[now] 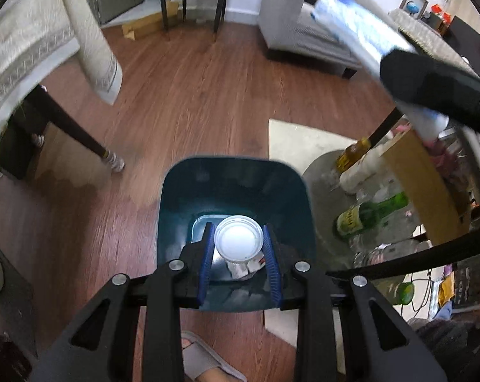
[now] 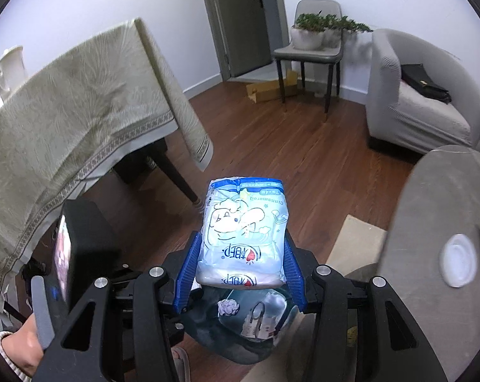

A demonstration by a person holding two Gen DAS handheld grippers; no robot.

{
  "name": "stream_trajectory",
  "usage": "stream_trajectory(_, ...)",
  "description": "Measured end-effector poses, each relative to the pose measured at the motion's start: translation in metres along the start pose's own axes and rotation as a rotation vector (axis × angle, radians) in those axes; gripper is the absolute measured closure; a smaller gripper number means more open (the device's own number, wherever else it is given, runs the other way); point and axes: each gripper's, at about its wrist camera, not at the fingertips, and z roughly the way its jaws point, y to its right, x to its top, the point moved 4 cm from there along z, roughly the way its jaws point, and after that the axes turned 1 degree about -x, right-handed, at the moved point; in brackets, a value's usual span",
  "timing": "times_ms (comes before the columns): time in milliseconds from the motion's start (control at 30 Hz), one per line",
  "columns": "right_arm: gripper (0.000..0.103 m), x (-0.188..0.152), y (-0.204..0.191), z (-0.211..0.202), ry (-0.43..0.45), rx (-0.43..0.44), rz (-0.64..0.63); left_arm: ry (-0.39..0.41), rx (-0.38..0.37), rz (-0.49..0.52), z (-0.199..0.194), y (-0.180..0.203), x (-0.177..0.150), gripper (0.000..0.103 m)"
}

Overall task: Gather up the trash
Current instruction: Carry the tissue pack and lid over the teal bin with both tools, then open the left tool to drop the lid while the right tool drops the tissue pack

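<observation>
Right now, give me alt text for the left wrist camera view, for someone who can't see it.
The left gripper holds a clear plastic cup between its blue pads, directly above a dark teal trash bin on a wooden floor. At upper right, the right gripper carries a blue and white tissue pack; bottles, one green, lie to the bin's right.

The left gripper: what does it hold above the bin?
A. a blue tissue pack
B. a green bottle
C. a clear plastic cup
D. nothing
C: the left gripper is shut on a clear cup, with its blue pads at both sides, directly over the open bin.
</observation>
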Motion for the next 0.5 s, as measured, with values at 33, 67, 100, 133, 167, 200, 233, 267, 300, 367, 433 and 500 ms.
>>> stream_trajectory(33,0.053,-0.001,-0.001,0.003,-0.007,0.001,-0.003,-0.011,0.001,0.003,0.004,-0.002,-0.002,0.071)
stream_trajectory(67,0.053,-0.001,-0.003,0.007,-0.013,0.0,-0.005,-0.019,0.003,0.007,0.01,-0.003,-0.003,0.071)
stream_trajectory(100,0.053,-0.001,-0.005,0.011,-0.019,-0.001,-0.007,-0.026,0.006,0.01,0.014,-0.006,-0.005,0.07)
stream_trajectory(133,0.053,0.0,-0.006,0.013,-0.022,-0.002,-0.007,-0.033,0.009,0.011,0.017,-0.008,-0.007,0.07)
stream_trajectory(167,0.053,0.0,-0.007,0.016,-0.025,-0.003,-0.006,-0.044,0.004,0.007,0.022,-0.012,-0.009,0.07)
stream_trajectory(200,0.053,0.0,-0.007,0.018,-0.029,-0.004,-0.004,-0.052,-0.006,0.006,0.026,-0.013,-0.011,0.07)
stream_trajectory(233,0.053,0.0,-0.007,0.021,-0.034,-0.003,-0.002,-0.059,-0.009,0.008,0.028,-0.014,-0.012,0.07)
stream_trajectory(267,0.053,-0.001,-0.008,0.024,-0.038,-0.004,-0.001,-0.069,-0.01,0.014,0.032,-0.014,-0.014,0.07)
stream_trajectory(300,0.053,-0.002,-0.008,0.026,-0.042,-0.004,0.0,-0.081,-0.008,0.024,0.036,-0.014,-0.017,0.07)
stream_trajectory(367,0.053,-0.004,-0.01,0.033,-0.056,-0.004,0.0,-0.095,0.003,0.036,0.042,-0.016,-0.023,0.07)
stream_trajectory(433,0.053,-0.005,-0.012,0.039,-0.065,-0.006,-0.002,-0.102,0.007,0.039,0.046,-0.019,-0.027,0.066)
stream_trajectory(500,0.053,-0.006,-0.014,0.045,-0.076,-0.007,-0.003,-0.106,0.01,0.041,0.047,-0.022,-0.028,0.058)
